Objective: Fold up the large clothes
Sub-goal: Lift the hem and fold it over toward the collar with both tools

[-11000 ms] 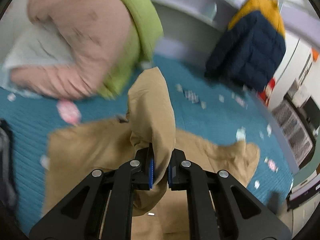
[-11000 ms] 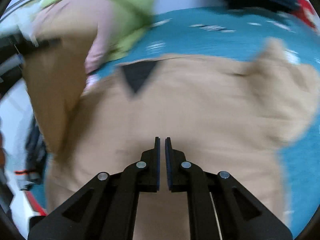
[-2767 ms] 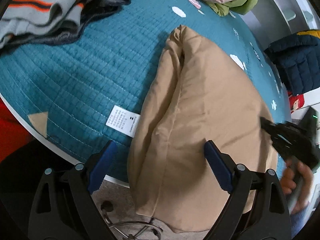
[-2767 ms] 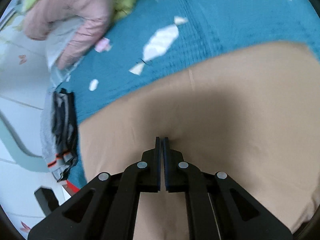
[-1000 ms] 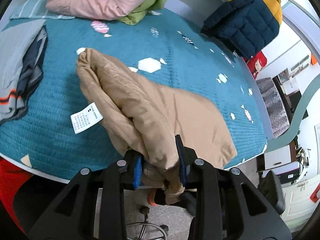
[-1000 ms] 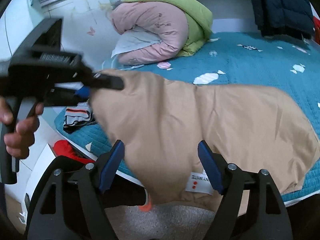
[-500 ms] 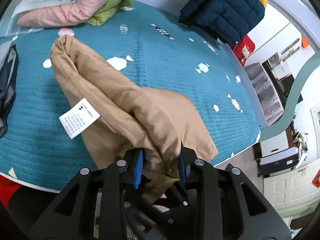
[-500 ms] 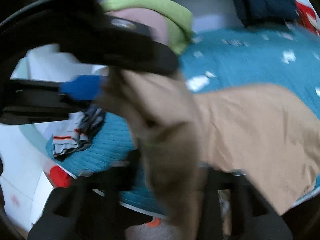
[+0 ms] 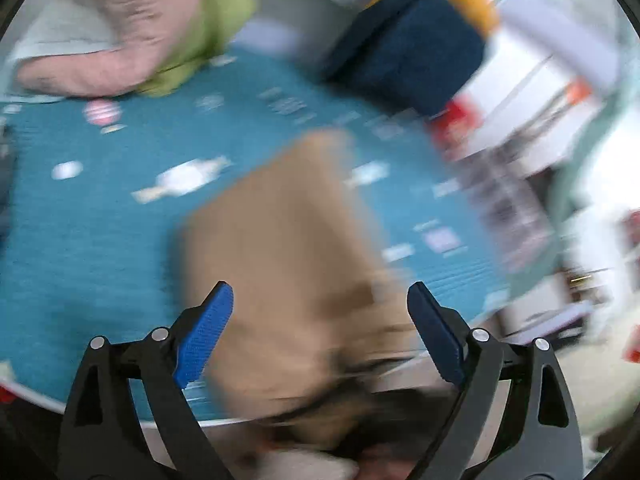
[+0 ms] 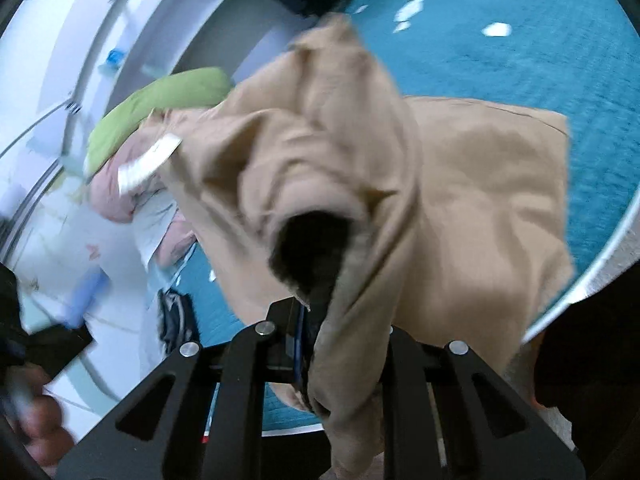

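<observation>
Teal quilted bedspread (image 9: 100,220) underlies the tan cotton garment (image 10: 480,184), bunched towards twelve o'clock for folding. It is clenched by the right gripper (image 10: 320,332); the left gripper (image 9: 320,320) is held released.

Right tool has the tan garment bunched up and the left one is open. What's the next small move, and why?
Probably bring the open left tool in to pinch a free edge of the tan garment. The right tool is shut on a bunched, lifted part while the rest lies on the teal bedspread, so a second grip would let you spread it flat.
</observation>
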Demonstrator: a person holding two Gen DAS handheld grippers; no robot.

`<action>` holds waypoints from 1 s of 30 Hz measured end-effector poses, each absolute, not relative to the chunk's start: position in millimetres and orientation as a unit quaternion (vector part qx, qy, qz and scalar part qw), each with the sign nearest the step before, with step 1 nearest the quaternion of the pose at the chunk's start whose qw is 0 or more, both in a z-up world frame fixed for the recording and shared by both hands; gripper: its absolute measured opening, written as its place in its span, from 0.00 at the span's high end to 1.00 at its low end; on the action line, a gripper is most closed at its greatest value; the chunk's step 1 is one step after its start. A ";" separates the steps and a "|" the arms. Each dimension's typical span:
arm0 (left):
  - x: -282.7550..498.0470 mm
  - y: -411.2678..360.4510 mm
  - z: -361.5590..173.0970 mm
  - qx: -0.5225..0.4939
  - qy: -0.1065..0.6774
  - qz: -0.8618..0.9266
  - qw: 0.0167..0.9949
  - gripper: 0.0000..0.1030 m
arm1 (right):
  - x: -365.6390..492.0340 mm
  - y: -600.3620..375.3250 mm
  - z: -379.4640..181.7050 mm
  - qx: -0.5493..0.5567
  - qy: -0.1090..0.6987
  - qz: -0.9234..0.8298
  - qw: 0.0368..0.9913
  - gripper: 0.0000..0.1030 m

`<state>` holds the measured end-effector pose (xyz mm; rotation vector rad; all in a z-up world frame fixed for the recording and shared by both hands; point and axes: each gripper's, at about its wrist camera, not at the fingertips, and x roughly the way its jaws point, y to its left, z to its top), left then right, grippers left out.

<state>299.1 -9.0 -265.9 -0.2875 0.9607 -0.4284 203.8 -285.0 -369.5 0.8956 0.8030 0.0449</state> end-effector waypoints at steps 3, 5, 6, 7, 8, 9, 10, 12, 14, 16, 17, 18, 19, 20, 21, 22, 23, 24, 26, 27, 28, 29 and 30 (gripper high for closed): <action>319.0 -3.1 -319.4 -0.126 0.512 -0.151 0.837 0.14 | 193.7 -297.1 -371.4 0.432 0.382 0.003 0.817 0.83; 329.3 -4.1 -358.7 -0.139 0.556 -0.131 0.809 0.14 | 191.6 -304.6 -374.7 0.435 0.388 -0.009 0.813 0.78; 331.7 -9.7 -372.1 -0.137 0.566 -0.131 0.802 0.14 | 192.0 -304.1 -375.9 0.435 0.391 -0.009 0.811 0.75; 333.2 -13.8 -381.2 -0.128 0.573 -0.134 0.798 0.14 | 192.9 -305.6 -376.9 0.433 0.399 -0.009 0.808 0.73; 334.3 -21.5 -390.4 -0.117 0.581 -0.135 0.794 0.14 | 192.9 -306.6 -376.6 0.430 0.409 -0.005 0.805 0.71; 334.9 -27.1 -395.7 -0.115 0.586 -0.135 0.791 0.14 | 192.8 -308.2 -372.0 0.428 0.413 0.003 0.804 0.67; 335.9 -29.4 -397.9 -0.117 0.584 -0.138 0.791 0.14 | 191.7 -311.2 -365.0 0.420 0.413 0.004 0.808 0.63; 338.2 -34.8 -396.9 -0.112 0.581 -0.141 0.794 0.14 | 186.8 -319.0 -348.7 0.391 0.414 -0.006 0.822 0.53; 340.3 -47.2 -392.6 -0.089 0.575 -0.146 0.800 0.14 | 177.4 -335.1 -330.8 0.372 0.396 -0.028 0.839 0.46; 341.3 -65.8 -387.3 -0.068 0.570 -0.158 0.803 0.14 | 170.4 -350.9 -316.2 0.337 0.379 -0.058 0.860 0.40; 341.1 -70.2 -386.5 -0.065 0.570 -0.166 0.802 0.14 | 173.4 -355.9 -308.5 0.315 0.374 -0.063 0.870 0.34; 339.7 -75.9 -388.1 -0.058 0.569 -0.168 0.803 0.15 | 178.7 -358.7 -306.3 0.298 0.379 -0.065 0.874 0.29; 339.5 -82.5 -389.5 -0.046 0.570 -0.166 0.803 0.15 | 186.4 -360.6 -307.2 0.283 0.386 -0.065 0.876 0.28; 342.1 -87.1 -390.0 -0.042 0.572 -0.166 0.803 0.14 | 199.6 -365.3 -310.9 0.270 0.407 -0.057 0.871 0.28; 343.6 -90.3 -391.2 -0.037 0.573 -0.164 0.802 0.14 | 210.1 -367.3 -316.6 0.262 0.430 -0.053 0.862 0.27; 345.4 -92.0 -391.1 -0.034 0.573 -0.162 0.802 0.14 | 217.8 -369.2 -323.4 0.256 0.453 -0.047 0.852 0.27; 346.3 -92.4 -391.7 -0.032 0.574 -0.162 0.802 0.14 | 226.4 -372.4 -329.5 0.255 0.475 -0.037 0.841 0.27; 348.9 -93.4 -392.3 -0.030 0.574 -0.163 0.802 0.14 | 233.0 -375.1 -335.9 0.254 0.487 -0.031 0.835 0.27; 348.8 -94.4 -393.1 -0.027 0.574 -0.164 0.802 0.14 | 244.8 -375.9 -344.7 0.243 0.501 -0.028 0.830 0.18; 348.7 -95.1 -393.6 -0.024 0.574 -0.164 0.802 0.14 | 252.4 -378.6 -352.1 0.253 0.513 -0.017 0.820 0.17; 348.3 -95.5 -393.6 -0.023 0.573 -0.164 0.802 0.14 | 258.5 -380.3 -358.6 0.262 0.524 -0.012 0.810 0.17; 348.7 -97.2 -394.2 -0.021 0.573 -0.163 0.803 0.14 | 261.7 -380.8 -366.3 0.264 0.535 -0.008 0.803 0.17; 349.5 -99.6 -394.7 -0.016 0.574 -0.162 0.803 0.14 | 266.0 -383.1 -376.6 0.272 0.549 -0.011 0.790 0.17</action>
